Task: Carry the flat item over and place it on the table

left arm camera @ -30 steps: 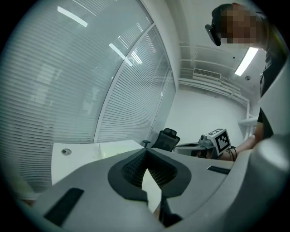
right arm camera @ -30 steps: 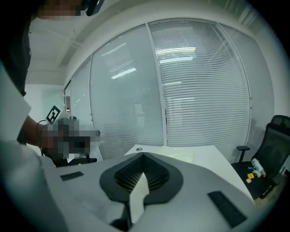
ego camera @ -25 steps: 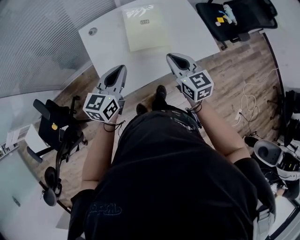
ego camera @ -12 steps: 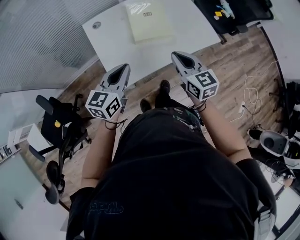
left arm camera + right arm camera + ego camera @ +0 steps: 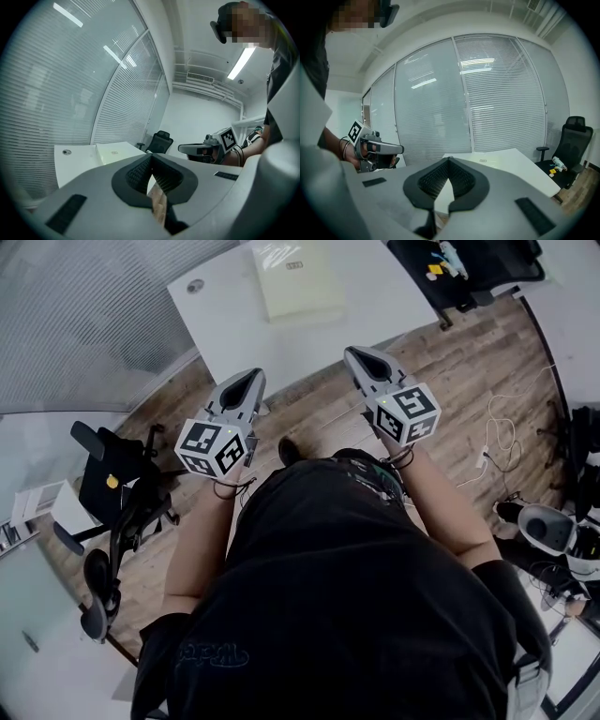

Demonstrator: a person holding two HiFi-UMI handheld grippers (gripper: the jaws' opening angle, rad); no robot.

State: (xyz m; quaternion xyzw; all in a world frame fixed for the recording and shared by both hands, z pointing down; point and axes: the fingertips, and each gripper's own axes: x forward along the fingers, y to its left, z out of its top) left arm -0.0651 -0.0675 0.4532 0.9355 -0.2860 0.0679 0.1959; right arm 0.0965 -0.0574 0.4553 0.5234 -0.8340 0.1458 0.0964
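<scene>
The flat item [image 5: 298, 279], a pale yellow slab, lies on the white table [image 5: 234, 324] at the top of the head view. My left gripper [image 5: 246, 381] and right gripper [image 5: 361, 357] are held in front of the person's body, above the wood floor, short of the table's near edge. Both are shut with nothing between the pads. In the left gripper view the shut gripper [image 5: 150, 157] points toward the flat item [image 5: 115, 152]. The right gripper view shows the shut gripper [image 5: 449, 160] aimed at the table [image 5: 520, 171].
A black office chair [image 5: 117, 484] stands at the left by a glass wall with blinds. Another black chair [image 5: 469, 268] holding small coloured things sits right of the table. Cables [image 5: 502, 437] lie on the floor at the right.
The person's feet have stepped and the head view has shifted slightly, with the table sliding up in the frame. Both grippers stay shut and keep their pose.
</scene>
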